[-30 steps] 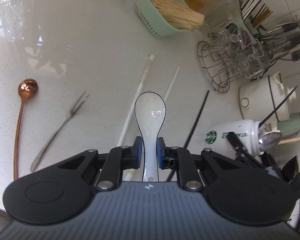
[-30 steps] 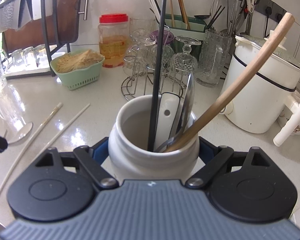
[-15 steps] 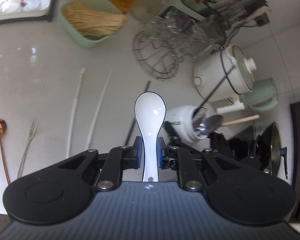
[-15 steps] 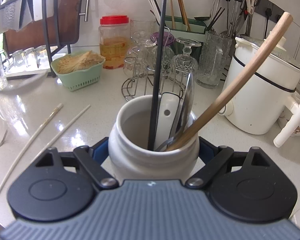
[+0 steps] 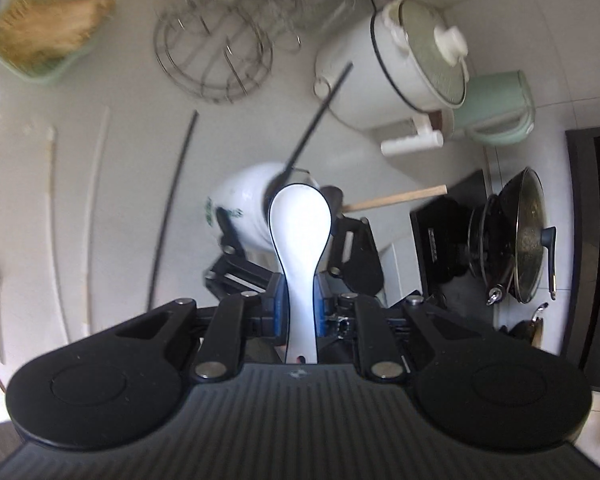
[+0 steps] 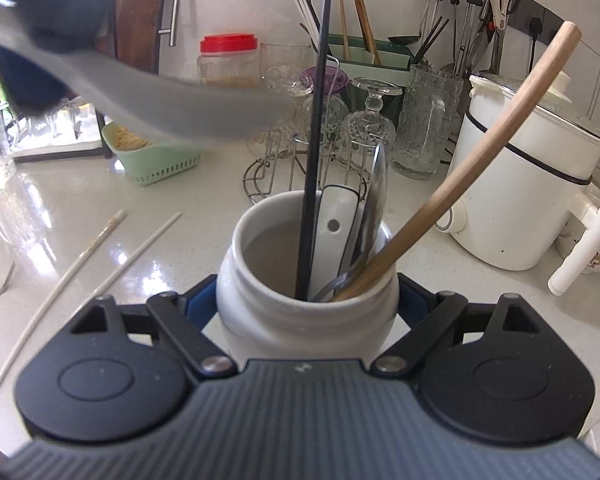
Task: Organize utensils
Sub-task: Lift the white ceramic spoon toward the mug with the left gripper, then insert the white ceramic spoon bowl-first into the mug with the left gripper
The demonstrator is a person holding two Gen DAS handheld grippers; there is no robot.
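My left gripper (image 5: 296, 314) is clamped narrowly on the handle of a white ceramic spoon (image 5: 300, 236), its blue pads pressing both sides of the stem, and the bowl of the spoon points away from me, hanging in the air above the white utensil jar (image 5: 240, 206) on the counter (image 5: 132, 80). From the right wrist view I see my right gripper (image 6: 306, 304) spread wide around that same jar (image 6: 306, 316), a blue pad against each side of its belly, so it has the jar in its grip. Inside the jar stand a black chopstick (image 6: 316, 132), a second white spoon handle (image 6: 334, 232) with a hole in it, a metal spoon (image 6: 374, 216) and a wooden stick (image 6: 472, 160) that leans out to the right. On the counter to the left of the jar lie two pale chopsticks (image 6: 100, 248), side by side but apart, and in the left wrist view another black chopstick (image 5: 172, 208) lies loose beside them. A blurred grey shape (image 6: 140, 96) crosses the top left of the right wrist view; I cannot tell for sure what it is. Behind the jar I see a wire glass rack (image 6: 300, 160), a green basket (image 6: 160, 160) and a white cooker (image 6: 532, 184)
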